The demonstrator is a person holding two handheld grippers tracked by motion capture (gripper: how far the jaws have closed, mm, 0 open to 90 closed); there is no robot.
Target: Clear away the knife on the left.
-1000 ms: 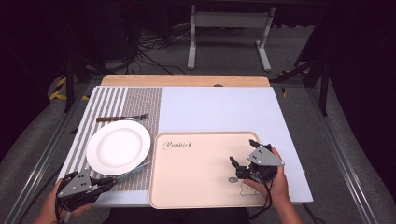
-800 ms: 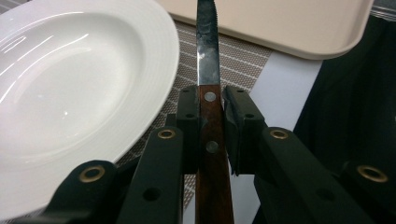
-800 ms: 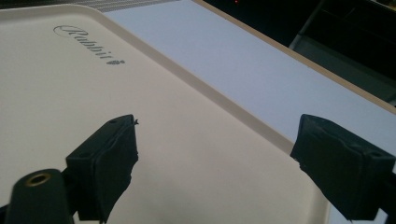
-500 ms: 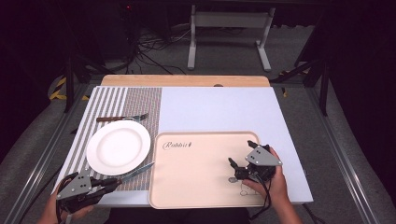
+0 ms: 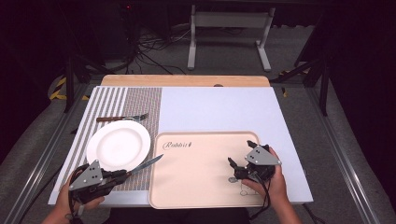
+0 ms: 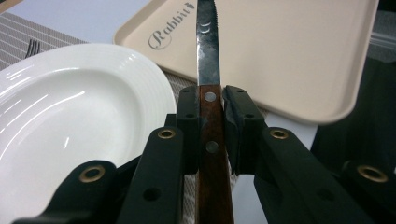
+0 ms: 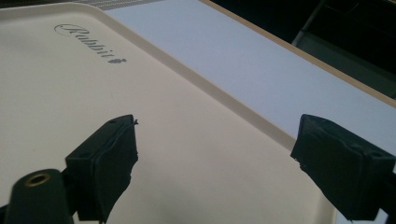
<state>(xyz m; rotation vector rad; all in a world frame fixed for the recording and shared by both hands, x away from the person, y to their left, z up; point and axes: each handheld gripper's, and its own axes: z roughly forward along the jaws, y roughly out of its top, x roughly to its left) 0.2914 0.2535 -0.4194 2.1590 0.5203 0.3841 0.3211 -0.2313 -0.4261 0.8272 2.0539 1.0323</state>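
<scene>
Left gripper [image 6: 206,135] is clamped on the knife [image 6: 208,93] handle at lower left of the high view, blade reaching between plate [image 5: 119,144] and tray [image 5: 201,196]. I'd keep it level and clear of both rims. Right gripper [image 7: 215,163] hangs open over the tray's right side.

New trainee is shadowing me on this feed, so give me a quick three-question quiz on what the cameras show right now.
1. True or false: the left tongs are shut on the knife by its wooden handle.
2. Multiple choice: where does the fork lie? A) on the tray B) on the striped mat beyond the plate C) on the plate
3. Fill in: the right tongs hang open over the ____.

Key
1. True: both jaws press the handle, and the blade points toward the tray.
2. B: it lies on the mat, just beyond the plate.
3. Tray: nothing sits between the jaws.
</scene>
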